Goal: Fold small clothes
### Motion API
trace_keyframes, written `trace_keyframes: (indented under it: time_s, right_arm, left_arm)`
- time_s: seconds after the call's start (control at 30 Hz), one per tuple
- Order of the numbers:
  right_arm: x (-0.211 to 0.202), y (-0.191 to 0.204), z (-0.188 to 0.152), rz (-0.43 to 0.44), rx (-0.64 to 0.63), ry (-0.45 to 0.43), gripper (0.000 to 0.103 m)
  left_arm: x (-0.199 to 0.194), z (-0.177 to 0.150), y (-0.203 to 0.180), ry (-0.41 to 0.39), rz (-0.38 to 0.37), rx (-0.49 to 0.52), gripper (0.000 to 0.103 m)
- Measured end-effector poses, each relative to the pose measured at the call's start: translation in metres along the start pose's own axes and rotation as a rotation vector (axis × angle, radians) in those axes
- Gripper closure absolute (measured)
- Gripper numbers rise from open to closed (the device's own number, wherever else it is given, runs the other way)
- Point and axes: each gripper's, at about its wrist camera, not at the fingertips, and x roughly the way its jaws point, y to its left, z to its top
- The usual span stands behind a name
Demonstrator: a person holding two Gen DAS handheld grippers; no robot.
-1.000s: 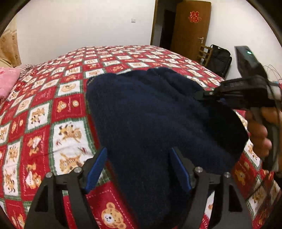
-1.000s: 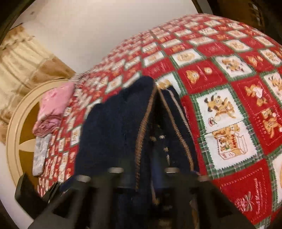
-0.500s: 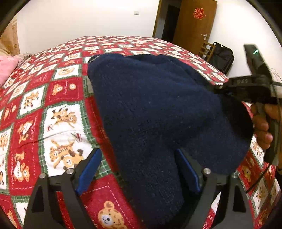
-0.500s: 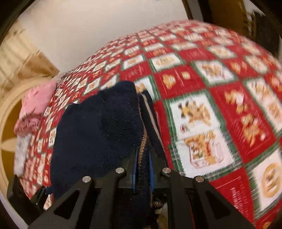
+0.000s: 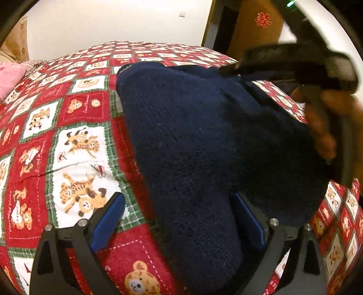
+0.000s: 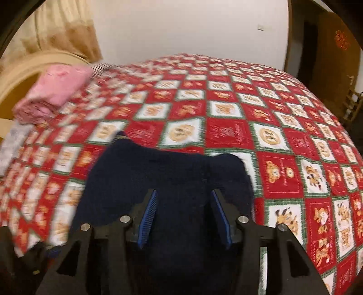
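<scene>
Both my grippers are opening over the navy knit garment (image 5: pixel 204 140) lying near on the bear-print bedspread (image 5: pixel 74 145): left gripper (image 5: pixel 179 217) gaping wide, right gripper (image 6: pixel 183 217) parting, neither pinching it; pink folded clothes (image 6: pixel 56 90) are sitting far left

I can read one sign only: a red double-happiness character (image 5: pixel 262 20) on the brown door (image 5: pixel 249 38). The bedspread (image 5: pixel 74 145) carries small stitched lettering in its red squares, too blurred to read.
</scene>
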Motion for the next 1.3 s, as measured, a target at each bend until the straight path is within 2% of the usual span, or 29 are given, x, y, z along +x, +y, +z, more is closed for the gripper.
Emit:
trace_keyframes:
  time_s: [0.1, 0.13, 0.2, 0.27, 0.33, 0.4, 0.5, 0.67, 0.7, 0.73, 0.83, 0.87, 0.93, 1.0, 1.13, 1.2, 1.3]
  right_arm:
    - [0.035, -0.032, -0.008, -0.064, 0.079, 0.084, 0.051]
    - [0.041, -0.044, -0.011, -0.022, 0.128, 0.087, 0.047]
    - [0.042, -0.063, -0.015, 0.032, 0.216, 0.062, 0.045]
    - [0.04, -0.059, -0.016, 0.016, 0.191, 0.055, 0.045]
    - [0.031, -0.047, -0.015, -0.042, 0.131, 0.033, 0.045]
    - [0.013, -0.04, -0.019, -0.067, 0.114, 0.001, 0.045]
    - [-0.022, -0.028, -0.037, 0.008, 0.079, -0.026, 0.045]
    - [-0.078, -0.017, -0.096, 0.035, -0.006, -0.096, 0.045]
    - [-0.081, -0.017, -0.105, 0.029, -0.014, -0.096, 0.048]
    - [-0.084, -0.02, -0.117, 0.023, -0.015, -0.087, 0.061]
    - [-0.07, -0.034, -0.145, -0.028, -0.021, -0.008, 0.065]
    - [-0.064, -0.043, -0.151, -0.005, 0.009, 0.004, 0.064]
    - [-0.058, -0.067, -0.154, 0.055, 0.138, 0.018, 0.04]
    - [-0.053, -0.077, -0.154, 0.074, 0.205, 0.042, 0.036]
    - [-0.072, -0.059, -0.151, -0.004, 0.129, -0.035, 0.038]
    - [-0.093, -0.054, -0.148, -0.05, 0.121, -0.132, 0.038]
    - [-0.115, -0.04, -0.136, -0.034, 0.085, -0.248, 0.038]
  left_arm:
    - [0.001, 0.0, 0.002, 0.009, -0.012, -0.013, 0.003]
    - [0.002, -0.001, 0.002, 0.012, -0.015, -0.012, 0.002]
    - [0.002, -0.001, 0.0, 0.014, -0.009, -0.001, 0.001]
    - [0.001, -0.002, -0.001, 0.016, -0.005, 0.004, 0.0]
    - [0.001, -0.002, -0.001, 0.018, -0.004, 0.002, 0.0]
    - [0.0, -0.002, -0.001, 0.017, 0.002, 0.001, 0.0]
    - [-0.001, -0.003, -0.001, 0.017, 0.004, -0.001, 0.0]
    - [0.001, -0.002, -0.002, 0.018, 0.01, 0.0, 0.0]
    - [0.002, -0.001, -0.002, 0.019, 0.012, 0.001, 0.0]
    - [0.002, -0.001, -0.003, 0.02, 0.015, 0.003, 0.0]
    - [0.004, -0.001, -0.004, 0.021, 0.02, 0.011, 0.0]
    - [0.005, -0.001, -0.005, 0.024, 0.021, 0.015, 0.0]
    - [0.006, 0.0, -0.004, 0.023, 0.026, 0.017, 0.0]
    - [0.006, 0.0, -0.003, 0.024, 0.028, 0.015, 0.0]
    - [0.0, -0.001, -0.003, -0.01, 0.057, 0.018, 0.0]
    - [0.0, -0.002, -0.003, -0.013, 0.062, 0.022, 0.0]
    - [0.004, -0.001, -0.003, -0.001, 0.059, 0.022, 0.0]
